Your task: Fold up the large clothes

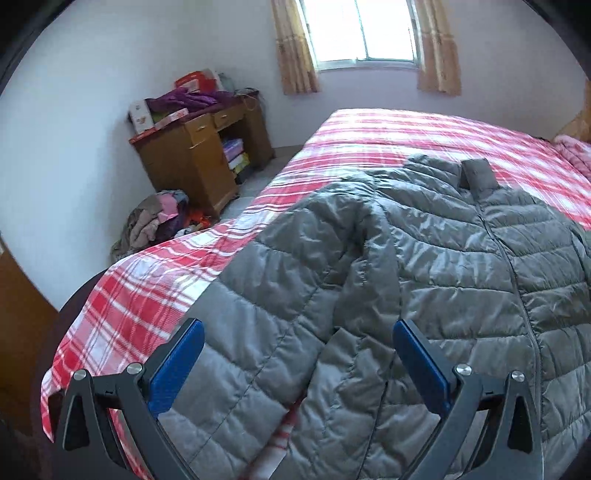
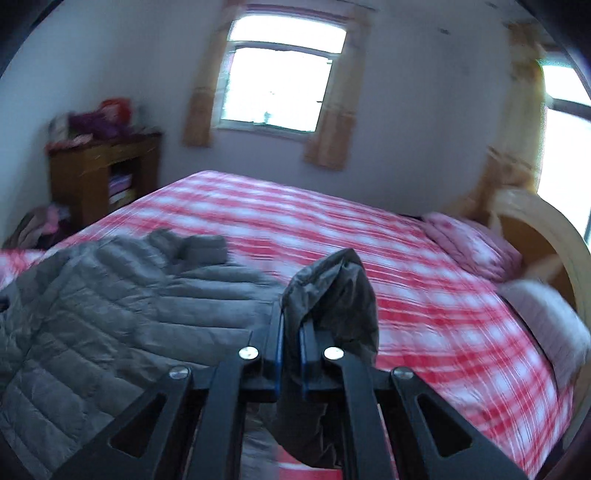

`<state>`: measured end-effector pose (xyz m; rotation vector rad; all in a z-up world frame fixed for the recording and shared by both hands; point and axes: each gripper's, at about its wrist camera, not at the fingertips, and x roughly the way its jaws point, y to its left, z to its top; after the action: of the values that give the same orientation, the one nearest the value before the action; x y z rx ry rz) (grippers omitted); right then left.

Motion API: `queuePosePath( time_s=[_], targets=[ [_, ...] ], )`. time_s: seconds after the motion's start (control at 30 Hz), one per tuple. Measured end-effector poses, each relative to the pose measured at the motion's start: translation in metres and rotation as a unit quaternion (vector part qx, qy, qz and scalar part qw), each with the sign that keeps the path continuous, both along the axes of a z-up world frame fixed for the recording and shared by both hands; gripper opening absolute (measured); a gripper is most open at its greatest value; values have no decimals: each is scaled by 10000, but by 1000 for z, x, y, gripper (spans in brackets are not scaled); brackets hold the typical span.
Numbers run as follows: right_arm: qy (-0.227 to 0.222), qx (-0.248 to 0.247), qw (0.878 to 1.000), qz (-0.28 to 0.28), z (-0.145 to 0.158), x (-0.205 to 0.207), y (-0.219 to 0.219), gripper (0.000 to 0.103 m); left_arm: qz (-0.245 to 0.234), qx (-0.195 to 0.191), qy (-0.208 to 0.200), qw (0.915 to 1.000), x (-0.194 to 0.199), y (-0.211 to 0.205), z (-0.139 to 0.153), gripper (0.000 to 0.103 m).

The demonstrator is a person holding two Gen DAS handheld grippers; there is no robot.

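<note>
A grey quilted puffer jacket (image 1: 424, 266) lies front up on the red and white plaid bed (image 1: 388, 136), collar toward the far side. Its left sleeve (image 1: 332, 280) is folded in over the body. My left gripper (image 1: 297, 332) is open above the sleeve and holds nothing. In the right wrist view the jacket (image 2: 122, 306) lies at the left. My right gripper (image 2: 291, 325) is shut on a bunched part of the jacket's grey fabric (image 2: 332, 291), lifted above the bed (image 2: 424, 295). That view is blurred.
A wooden desk (image 1: 199, 155) piled with clothes and boxes stands by the far wall, with a heap of clothes (image 1: 155, 221) on the floor beside it. A pink pillow (image 2: 476, 243) and the headboard (image 2: 546, 236) are at the right. A curtained window (image 1: 365, 33) is behind the bed.
</note>
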<state>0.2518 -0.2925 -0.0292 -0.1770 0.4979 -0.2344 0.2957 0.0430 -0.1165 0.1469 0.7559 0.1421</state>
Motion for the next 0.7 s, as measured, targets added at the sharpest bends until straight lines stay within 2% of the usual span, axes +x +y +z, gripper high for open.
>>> queuePosePath(
  time_s=[0.23, 0.3, 0.33, 0.37, 0.47, 0.53, 0.57, 0.63, 0.7],
  targets=[
    [762, 210, 9948, 639, -72, 58, 72, 9, 44, -93, 124, 9999, 12, 10, -1, 102],
    [904, 350, 9926, 731, -88, 65, 81, 31, 82, -81, 161, 9998, 13, 16, -1, 102],
    [944, 472, 9913, 790, -92, 62, 82, 59, 111, -71, 167, 9998, 13, 18, 1, 102],
    [953, 668, 9887, 946, -94, 56, 85, 76, 127, -69, 158, 9998, 13, 19, 2, 102],
    [806, 915, 9853, 1195, -83, 25, 83, 77, 164, -196, 121, 9996, 13, 17, 13, 102],
    [703, 1067, 9828, 1336, -74, 3, 77, 77, 17, -379, 82, 9992, 14, 1, 25, 102],
    [588, 1127, 9823, 1379, -70, -10, 72, 83, -105, -450, 80, 9989, 15, -9, 29, 102],
    [372, 1124, 9856, 1207, -66, -35, 53, 94, -438, -597, 120, 9972, 19, -41, 38, 102],
    [251, 1155, 9895, 832, -68, -46, 26, 96, -772, -744, 209, 9940, 26, -76, 42, 102]
  ],
)
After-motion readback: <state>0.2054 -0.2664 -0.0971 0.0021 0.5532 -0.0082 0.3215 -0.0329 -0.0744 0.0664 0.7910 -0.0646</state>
